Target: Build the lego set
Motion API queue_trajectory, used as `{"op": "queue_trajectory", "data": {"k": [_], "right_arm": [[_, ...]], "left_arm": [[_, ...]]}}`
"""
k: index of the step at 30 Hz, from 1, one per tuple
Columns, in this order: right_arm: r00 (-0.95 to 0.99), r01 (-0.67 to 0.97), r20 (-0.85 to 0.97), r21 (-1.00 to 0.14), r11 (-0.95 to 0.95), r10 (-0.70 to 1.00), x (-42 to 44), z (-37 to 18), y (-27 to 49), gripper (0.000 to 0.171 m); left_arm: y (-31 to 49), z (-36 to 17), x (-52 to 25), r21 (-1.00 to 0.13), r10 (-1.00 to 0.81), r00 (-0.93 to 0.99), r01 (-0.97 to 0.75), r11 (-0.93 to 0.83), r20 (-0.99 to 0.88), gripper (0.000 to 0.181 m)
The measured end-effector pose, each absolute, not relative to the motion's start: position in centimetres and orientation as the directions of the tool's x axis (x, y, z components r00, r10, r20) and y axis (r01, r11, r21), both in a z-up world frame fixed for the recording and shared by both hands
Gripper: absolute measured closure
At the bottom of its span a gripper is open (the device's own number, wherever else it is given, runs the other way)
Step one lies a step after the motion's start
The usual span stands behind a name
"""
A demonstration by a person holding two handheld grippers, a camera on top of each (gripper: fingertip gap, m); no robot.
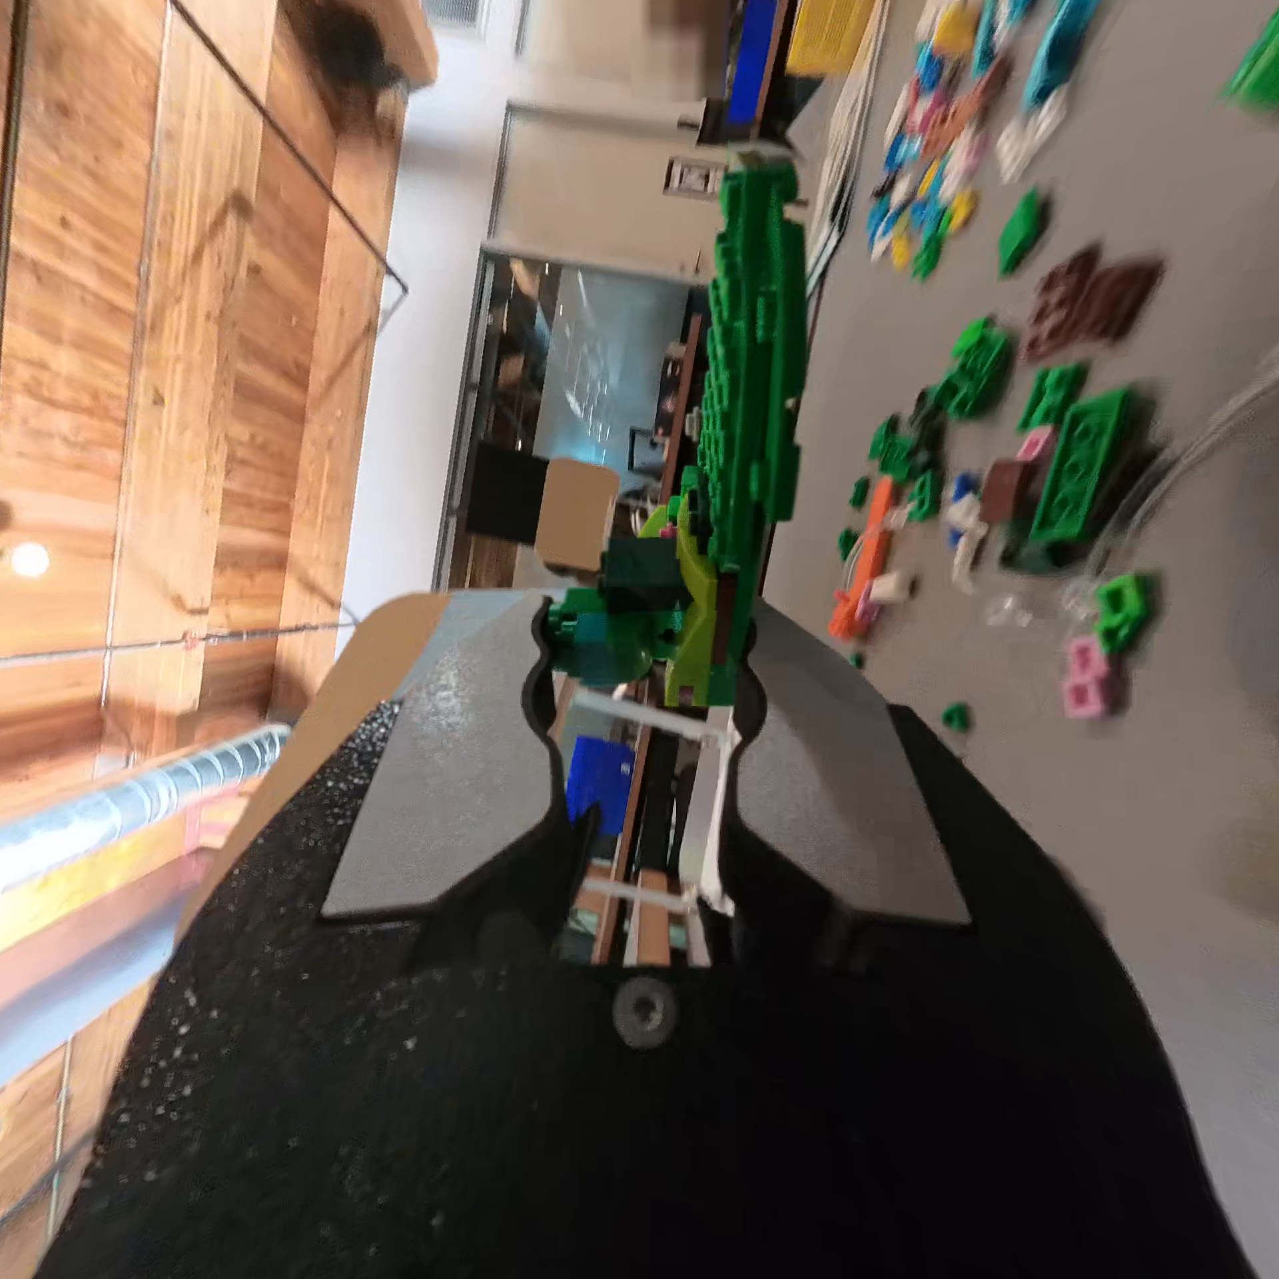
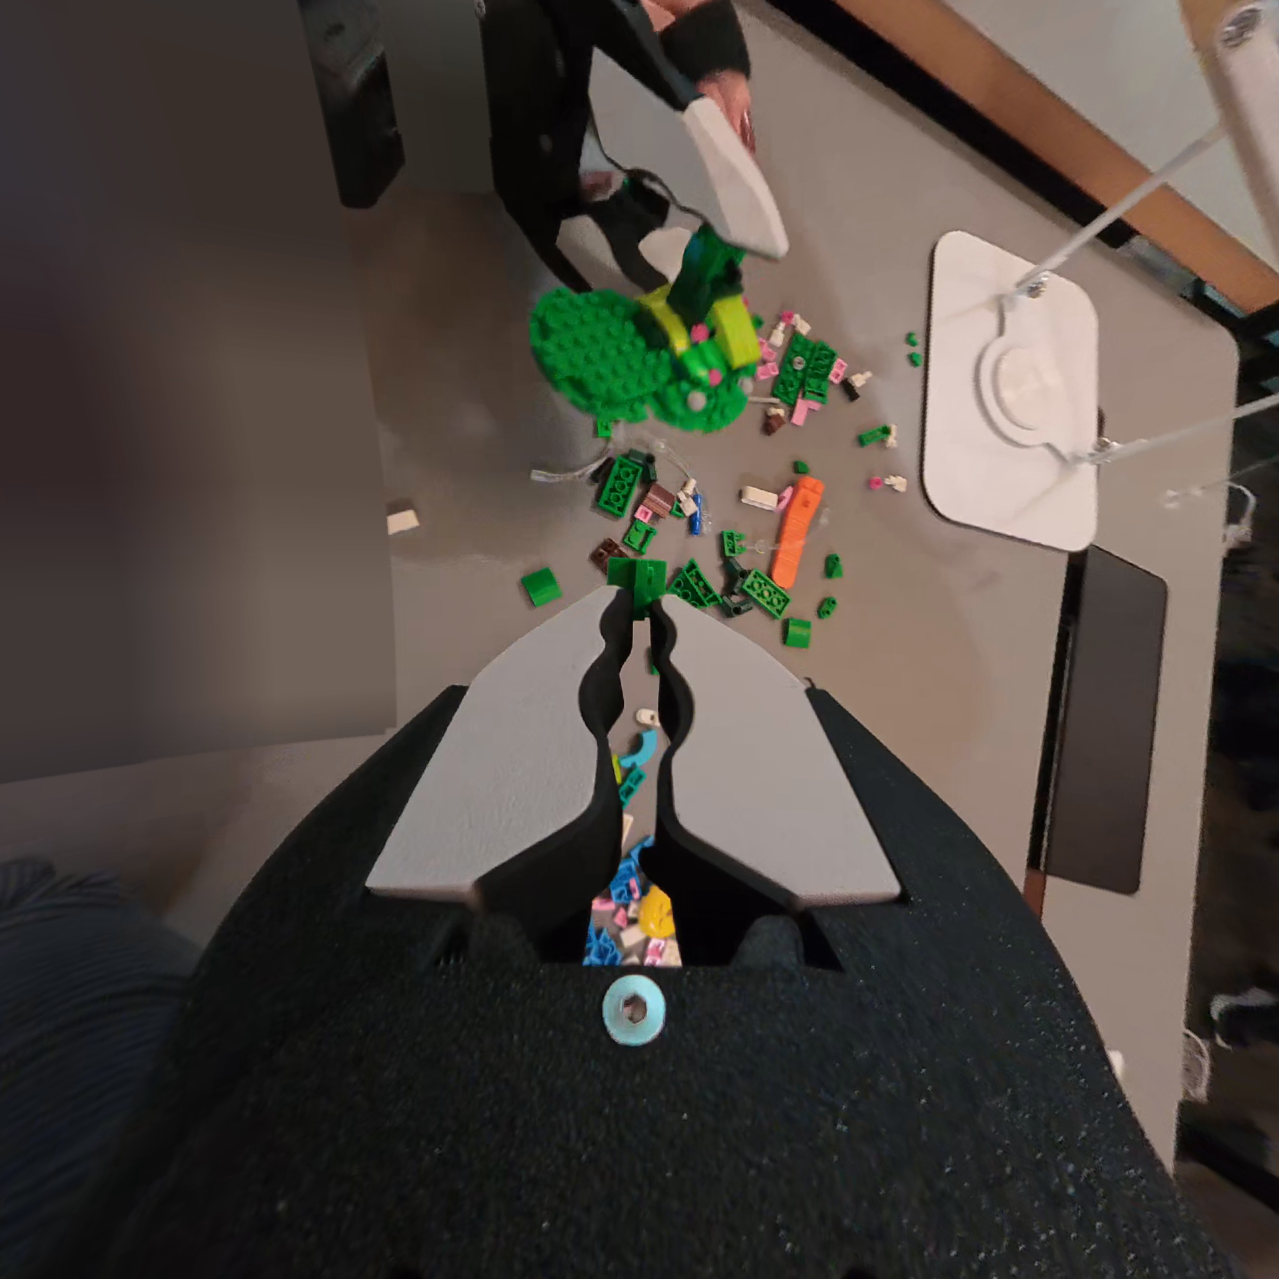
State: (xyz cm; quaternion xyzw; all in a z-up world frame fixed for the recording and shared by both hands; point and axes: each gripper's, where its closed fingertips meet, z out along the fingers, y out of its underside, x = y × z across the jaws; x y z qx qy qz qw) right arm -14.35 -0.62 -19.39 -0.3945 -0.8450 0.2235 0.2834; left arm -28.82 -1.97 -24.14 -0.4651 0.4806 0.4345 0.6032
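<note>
My left gripper [image 1: 643, 637] is shut on the lime and dark green stack at one end of the green lego build [image 1: 754, 387], which it holds on edge above the grey table. In the right wrist view the same build [image 2: 602, 360] shows as round green plates with a lime part, the left gripper's white fingers [image 2: 727, 187] clamped on its top. My right gripper [image 2: 640, 602] is shut on a small green piece [image 2: 637, 578] and holds it above the loose bricks, well short of the build.
Loose green, pink, brown and white bricks [image 2: 692, 547] and an orange brick separator [image 2: 796, 529] lie scattered on the grey table [image 2: 969, 657]. A pile of blue, pink and yellow bricks [image 1: 934, 138] lies further off. A white stand base [image 2: 1010, 387] sits at the right.
</note>
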Motion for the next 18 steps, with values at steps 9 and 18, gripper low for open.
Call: {"op": "queue_trajectory", "data": {"k": [9, 18], "right_arm": [[-0.474, 0.555, 0.325, -0.611, 0.564, 0.818, -13.3, -18.8, 0.7, 0.167], [-0.429, 0.552, 0.343, -0.632, 0.544, 0.835, -12.3, -18.0, 1.6, 0.167]], "left_arm": [[-1.3, -23.8, -34.0, -0.186, 0.114, 0.189, -0.982, 0.034, -0.975, 0.133], [-1.0, -24.3, -35.4, -0.252, 0.101, 0.251, -0.968, 0.005, -0.963, 0.133]]}}
